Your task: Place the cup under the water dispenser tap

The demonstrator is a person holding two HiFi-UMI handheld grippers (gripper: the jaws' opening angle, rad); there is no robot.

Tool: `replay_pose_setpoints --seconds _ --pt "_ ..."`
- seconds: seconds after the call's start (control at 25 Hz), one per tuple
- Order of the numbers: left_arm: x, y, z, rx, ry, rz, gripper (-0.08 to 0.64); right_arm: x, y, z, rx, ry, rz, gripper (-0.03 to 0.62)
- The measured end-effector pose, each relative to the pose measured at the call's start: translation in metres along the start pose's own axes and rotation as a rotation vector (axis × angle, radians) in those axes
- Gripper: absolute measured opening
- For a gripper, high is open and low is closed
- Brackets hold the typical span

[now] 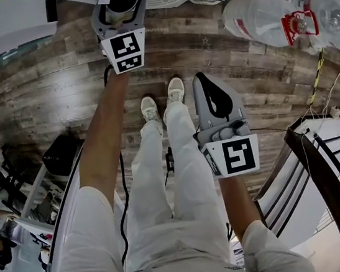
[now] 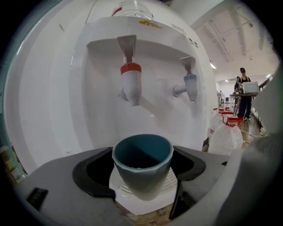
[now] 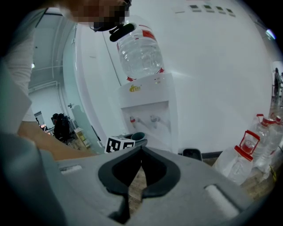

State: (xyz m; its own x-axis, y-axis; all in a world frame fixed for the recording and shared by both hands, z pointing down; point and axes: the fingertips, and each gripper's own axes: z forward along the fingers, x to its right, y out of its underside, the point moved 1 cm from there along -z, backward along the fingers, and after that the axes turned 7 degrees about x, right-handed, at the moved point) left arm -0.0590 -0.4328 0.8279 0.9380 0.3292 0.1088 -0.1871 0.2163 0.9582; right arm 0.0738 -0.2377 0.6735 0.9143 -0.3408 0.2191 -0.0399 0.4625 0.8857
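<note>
The left claw (image 2: 143, 152) is clamped on the cup (image 2: 141, 176), one dark pad against each side of the wall just under the rim. The cup stands upright between the jaws, directly ahead of the claw, with the red tap (image 2: 131, 84) above and slightly beyond it and the white drip tray (image 2: 128, 192) below. I cannot tell whether its base touches the tray.

The cup is empty, so it is probably light, and it looks stiff with a smooth, tapering wall that could slip downward. The wide band near the rim seems the safest place to hold it.

The right claw (image 3: 140, 152) hangs back, jaws together on nothing.
</note>
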Motion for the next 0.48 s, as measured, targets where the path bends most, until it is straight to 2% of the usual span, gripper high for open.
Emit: replay_pose_setpoints --seconds 0.24,0.48 --pt "0.0 0.009 0.0 -0.059 0.009 -0.025 0.415 -0.001 -0.006 0.001 0.004 -0.008 0.004 0.0" --pt "-0.003 0.002 -0.006 -0.088 0.011 -0.053 0.428 -0.003 -0.017 -0.003 0.022 -0.006 -0.003 0.0"
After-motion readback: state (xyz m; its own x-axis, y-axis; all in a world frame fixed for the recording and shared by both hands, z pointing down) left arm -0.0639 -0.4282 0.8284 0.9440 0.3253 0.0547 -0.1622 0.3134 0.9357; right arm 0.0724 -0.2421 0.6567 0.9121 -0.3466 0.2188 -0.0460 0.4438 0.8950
